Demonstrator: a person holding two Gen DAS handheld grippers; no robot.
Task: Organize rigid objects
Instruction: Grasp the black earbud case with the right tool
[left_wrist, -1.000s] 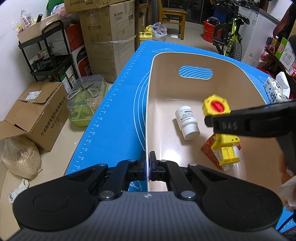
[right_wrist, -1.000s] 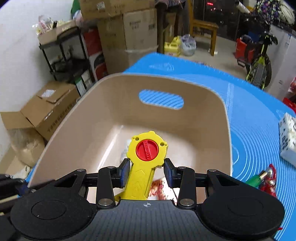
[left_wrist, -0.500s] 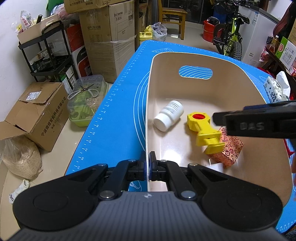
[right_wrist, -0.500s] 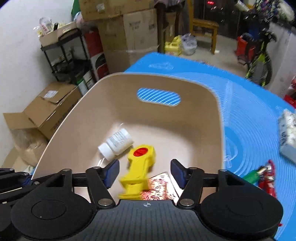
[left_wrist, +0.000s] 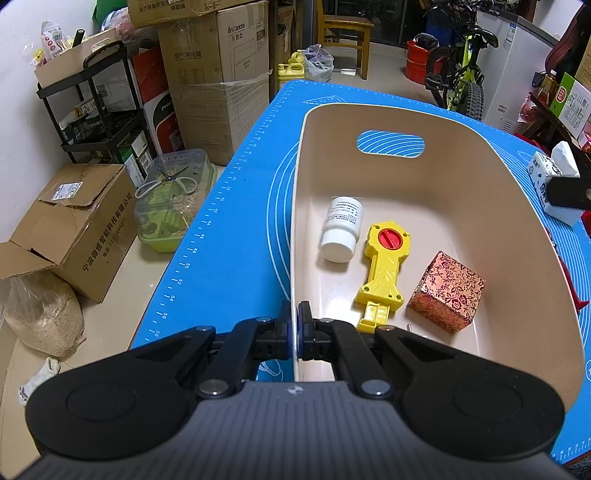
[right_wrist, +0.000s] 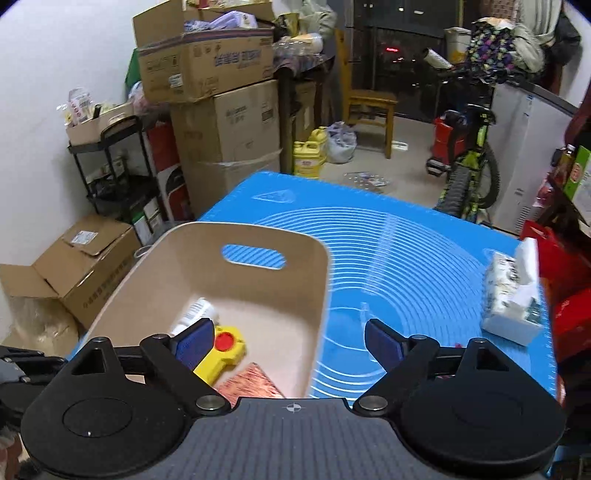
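A beige bin (left_wrist: 480, 162) stands on the blue mat (left_wrist: 236, 243). In it lie a white bottle (left_wrist: 341, 229), a yellow toy with a red knob (left_wrist: 384, 269) and a red patterned box (left_wrist: 447, 291). My left gripper (left_wrist: 294, 325) is shut on the bin's near left rim. My right gripper (right_wrist: 290, 341) is open and empty, raised above the bin's right wall (right_wrist: 317, 317). The yellow toy (right_wrist: 221, 350), the bottle (right_wrist: 194, 314) and the box (right_wrist: 251, 384) show below it.
A tissue pack (right_wrist: 513, 295) lies on the mat at the right. Cardboard boxes (left_wrist: 218, 74), a black rack (left_wrist: 99, 110), a clear tub with scissors (left_wrist: 171, 195) and a floor box (left_wrist: 74, 225) stand left of the table. A bicycle (left_wrist: 461, 70) stands behind.
My right gripper opened and dropped the yellow toy into the bin, then rose and moved right. The toy knocked the white bottle, which has rolled and settled. My left gripper has not moved.
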